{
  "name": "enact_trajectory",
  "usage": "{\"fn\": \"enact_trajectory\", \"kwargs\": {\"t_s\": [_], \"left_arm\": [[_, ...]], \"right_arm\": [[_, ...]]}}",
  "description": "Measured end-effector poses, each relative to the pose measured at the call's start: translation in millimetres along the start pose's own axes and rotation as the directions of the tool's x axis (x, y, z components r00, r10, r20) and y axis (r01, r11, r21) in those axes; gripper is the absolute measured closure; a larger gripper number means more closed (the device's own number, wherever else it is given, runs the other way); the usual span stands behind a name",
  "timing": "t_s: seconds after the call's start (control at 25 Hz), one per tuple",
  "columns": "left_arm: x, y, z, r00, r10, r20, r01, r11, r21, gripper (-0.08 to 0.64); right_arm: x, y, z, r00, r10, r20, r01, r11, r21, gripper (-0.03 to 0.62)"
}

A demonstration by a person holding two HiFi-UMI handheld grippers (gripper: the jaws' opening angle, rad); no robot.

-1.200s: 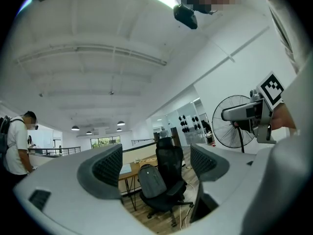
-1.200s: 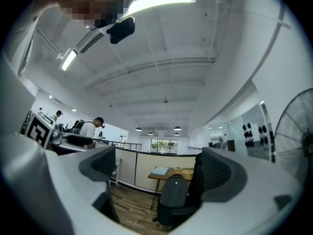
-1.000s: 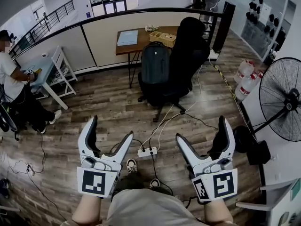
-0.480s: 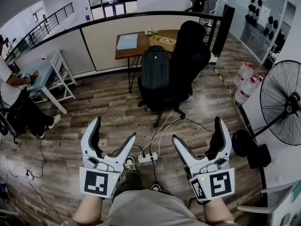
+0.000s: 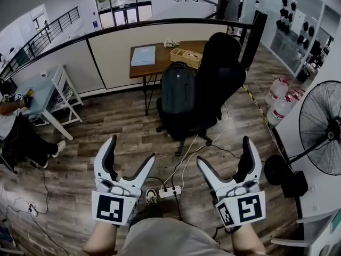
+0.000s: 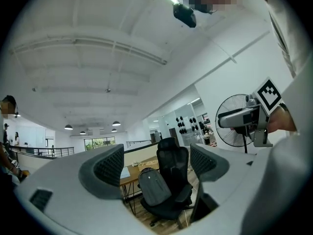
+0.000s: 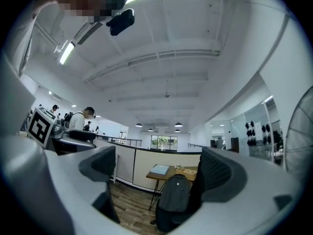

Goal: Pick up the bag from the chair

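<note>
Well ahead of L tool (image 5: 130, 147) & R tool (image 5: 224, 149), bag (image 5: 177, 89) upright on chair (image 5: 219, 63); both spread, empty

The bag (image 5: 178, 88) stands on the chair (image 5: 222, 63); the desk (image 5: 162, 52) lies behind it, the fan (image 5: 323, 127) to the right.

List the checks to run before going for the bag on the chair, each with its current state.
1. Bag upright on the chair seat, against the backrest: ok.
2. Left gripper jaws apart, nothing between them: ok.
3. Right gripper jaws apart, nothing between them: ok.
4. Grippers near enough to grasp: not ok, both are well short of the bag.
5. Walking path: not ok, a power strip and cables lie on the floor before the chair.
6. Top handle to grab: cannot tell.
</note>
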State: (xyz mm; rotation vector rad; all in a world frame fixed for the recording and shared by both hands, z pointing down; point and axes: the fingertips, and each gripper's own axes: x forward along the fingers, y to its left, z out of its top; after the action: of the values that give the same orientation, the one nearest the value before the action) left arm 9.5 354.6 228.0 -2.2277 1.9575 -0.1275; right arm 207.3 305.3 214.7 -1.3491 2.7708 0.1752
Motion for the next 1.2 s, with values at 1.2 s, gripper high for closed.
{"fn": "enact_trajectory", "kwargs": {"t_s": [1.2], "left_arm": [[186.7, 243.8, -83.0, 0.992, -0.123, -0.002, 0.122, 0.991, -0.063, 0.143]], "right_arm": [[290.9, 41.7, -52.4, 0.984, -0.147, -0.1, 0.142, 0.988, -0.052, 0.044]]}}
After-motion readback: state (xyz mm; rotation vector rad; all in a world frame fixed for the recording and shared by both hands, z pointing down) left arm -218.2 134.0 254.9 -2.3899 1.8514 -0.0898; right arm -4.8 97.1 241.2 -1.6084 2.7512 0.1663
